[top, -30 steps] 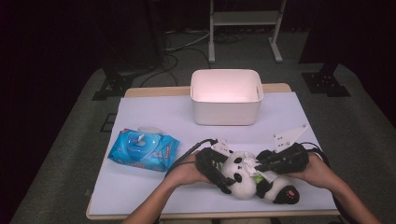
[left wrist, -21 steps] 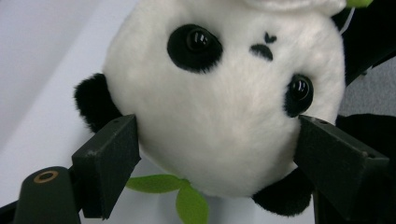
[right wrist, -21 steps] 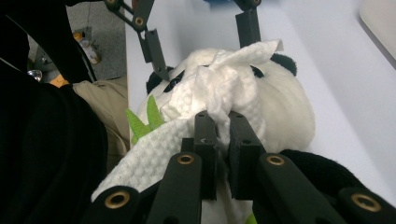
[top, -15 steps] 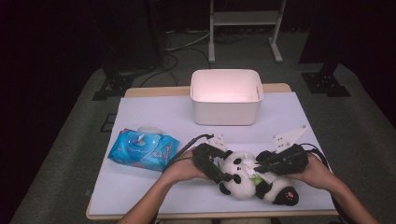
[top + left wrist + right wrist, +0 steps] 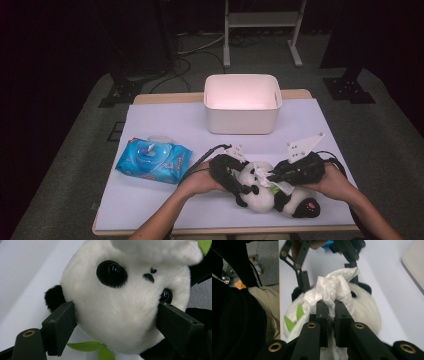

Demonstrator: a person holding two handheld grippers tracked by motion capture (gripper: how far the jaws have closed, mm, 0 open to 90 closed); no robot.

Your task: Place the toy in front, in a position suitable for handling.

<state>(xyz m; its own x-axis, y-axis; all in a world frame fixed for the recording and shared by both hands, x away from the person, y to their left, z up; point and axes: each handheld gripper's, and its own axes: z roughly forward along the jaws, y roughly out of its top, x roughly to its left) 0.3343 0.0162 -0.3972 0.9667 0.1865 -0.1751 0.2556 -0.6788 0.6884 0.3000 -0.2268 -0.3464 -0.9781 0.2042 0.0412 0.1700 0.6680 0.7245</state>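
White plush: the panda toy (image 5: 270, 192) lies near the front edge of the table (image 5: 165, 120), on the lavender cover, head toward the person's left
Panda head: seen close in the left gripper view (image 5: 125, 305), face turned to the camera, a green felt leaf below it
Left gripper (image 5: 235, 177): jaws spread wide around the panda's head, one pad at each side, pressing into the fur; they have just been closing a little on it
Right gripper (image 5: 275, 176): jaws narrow, pinching a crumpled white wipe (image 5: 332, 291)
Wipe: rests on top of the panda's head, seemingly touching the fur, though the contact is blurred
Blue wipe pack (image 5: 154, 159): flat on the table, left of both hands, well apart from the toy
White bin (image 5: 242, 120): at the far side of the table, open top
Hands: both come in from the bottom edge of the high view
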